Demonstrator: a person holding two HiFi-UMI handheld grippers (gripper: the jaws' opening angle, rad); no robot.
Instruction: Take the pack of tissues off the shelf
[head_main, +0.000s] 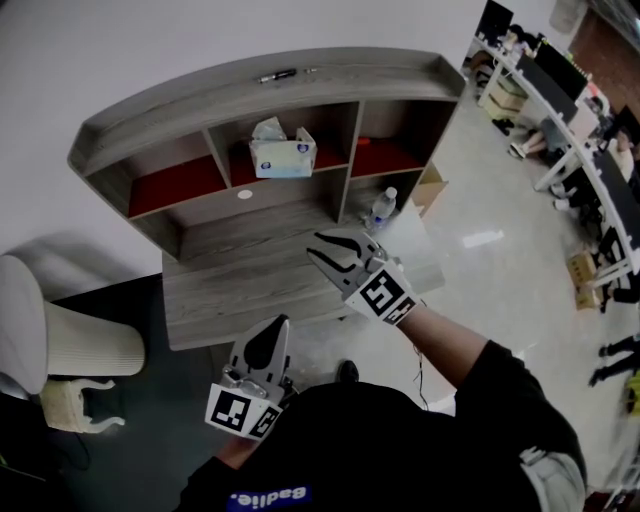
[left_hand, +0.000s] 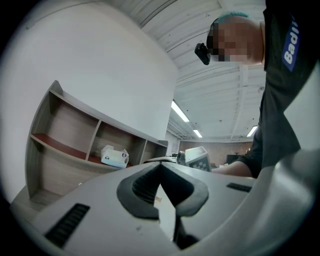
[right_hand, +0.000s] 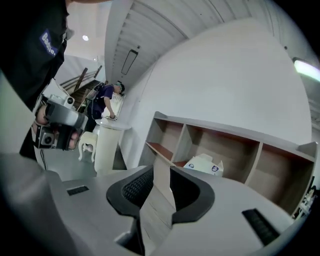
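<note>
Holds the right gripper (head_main: 328, 245) half open and empty above the desk (head_main: 225, 285), well apart from the pack of tissues (head_main: 283, 156) at eleven o'clock in the shelf's (head_main: 180, 108) middle compartment. Holds the left gripper (head_main: 278, 326) closed, empty, at seven o'clock.

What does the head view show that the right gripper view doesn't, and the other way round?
Head view only: a pen on top of the shelf, and the marker cube on the right gripper. Right gripper view only: a person bent over a white stand. Both: the shelf, with the pack of tissues in its middle compartment.
</note>
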